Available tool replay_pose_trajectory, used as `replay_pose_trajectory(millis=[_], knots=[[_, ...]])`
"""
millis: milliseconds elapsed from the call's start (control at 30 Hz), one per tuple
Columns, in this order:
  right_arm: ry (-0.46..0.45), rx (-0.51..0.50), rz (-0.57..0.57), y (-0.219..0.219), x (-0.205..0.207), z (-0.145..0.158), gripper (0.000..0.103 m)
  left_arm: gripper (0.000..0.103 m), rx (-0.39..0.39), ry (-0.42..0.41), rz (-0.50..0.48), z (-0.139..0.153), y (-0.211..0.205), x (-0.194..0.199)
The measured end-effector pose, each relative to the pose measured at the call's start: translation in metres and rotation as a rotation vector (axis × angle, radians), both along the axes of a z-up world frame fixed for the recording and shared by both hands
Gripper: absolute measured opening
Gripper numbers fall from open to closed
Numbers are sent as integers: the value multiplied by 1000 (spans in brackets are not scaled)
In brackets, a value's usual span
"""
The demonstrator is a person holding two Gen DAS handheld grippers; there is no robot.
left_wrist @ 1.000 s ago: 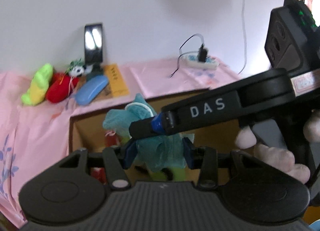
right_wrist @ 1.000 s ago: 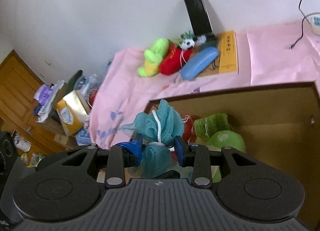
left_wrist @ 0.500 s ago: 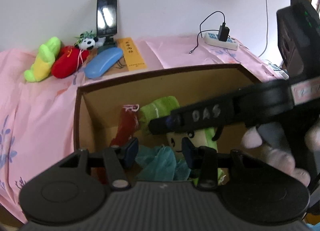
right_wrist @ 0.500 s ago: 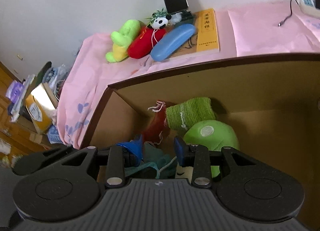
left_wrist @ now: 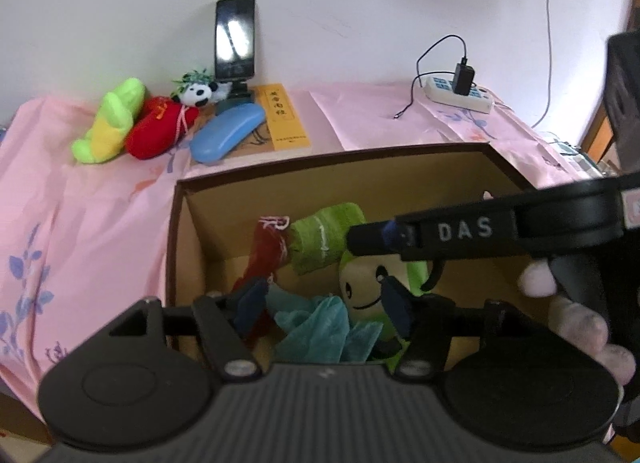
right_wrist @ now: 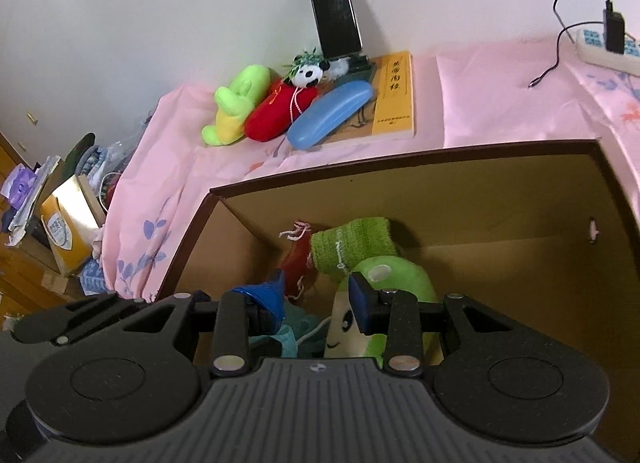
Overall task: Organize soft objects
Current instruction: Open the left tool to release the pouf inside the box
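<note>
A teal mesh bath sponge [left_wrist: 320, 329] lies inside the open cardboard box [left_wrist: 340, 159], beside a green smiling plush [left_wrist: 366, 287], a green knitted cloth [left_wrist: 326, 237] and a dark red soft item [left_wrist: 266, 255]. My left gripper [left_wrist: 322, 305] is open just above the sponge, not holding it. My right gripper [right_wrist: 318, 301] is open over the box too; its arm marked DAS [left_wrist: 464, 229] crosses the left wrist view. In the right wrist view the sponge [right_wrist: 290, 337] shows below the jaws, next to the plush [right_wrist: 384, 279]. A green-yellow plush [left_wrist: 108, 123], red plush [left_wrist: 158, 133] and panda [left_wrist: 198, 93] lie on the pink cloth.
Behind the box are a blue glasses case [left_wrist: 226, 135], a yellow book [left_wrist: 282, 117], a phone on a stand [left_wrist: 235, 39] against the wall and a power strip with charger [left_wrist: 456, 93]. Cluttered boxes [right_wrist: 68, 223] sit at the left, below the cloth's edge.
Both grippers carried the teal sponge down into the box, then opened and let it go. The sponge now rests among the soft items in the box.
</note>
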State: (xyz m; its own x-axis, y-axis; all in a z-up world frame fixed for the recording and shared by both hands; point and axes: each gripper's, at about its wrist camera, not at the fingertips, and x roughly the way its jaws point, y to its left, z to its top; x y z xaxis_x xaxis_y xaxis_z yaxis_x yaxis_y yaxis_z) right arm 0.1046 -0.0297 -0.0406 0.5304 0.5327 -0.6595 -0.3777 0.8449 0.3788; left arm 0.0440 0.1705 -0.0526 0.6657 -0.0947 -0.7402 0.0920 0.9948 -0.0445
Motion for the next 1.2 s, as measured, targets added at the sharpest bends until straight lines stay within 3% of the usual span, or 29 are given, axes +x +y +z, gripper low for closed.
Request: replay_pose_trajectory(millis=[433, 1200], knots=[[-2, -5, -25, -15, -25, 8, 19, 67, 78, -20, 75, 18, -17, -21], [-76, 54, -14, -48, -83, 24, 19, 70, 131, -74, 151, 46, -47, -72]])
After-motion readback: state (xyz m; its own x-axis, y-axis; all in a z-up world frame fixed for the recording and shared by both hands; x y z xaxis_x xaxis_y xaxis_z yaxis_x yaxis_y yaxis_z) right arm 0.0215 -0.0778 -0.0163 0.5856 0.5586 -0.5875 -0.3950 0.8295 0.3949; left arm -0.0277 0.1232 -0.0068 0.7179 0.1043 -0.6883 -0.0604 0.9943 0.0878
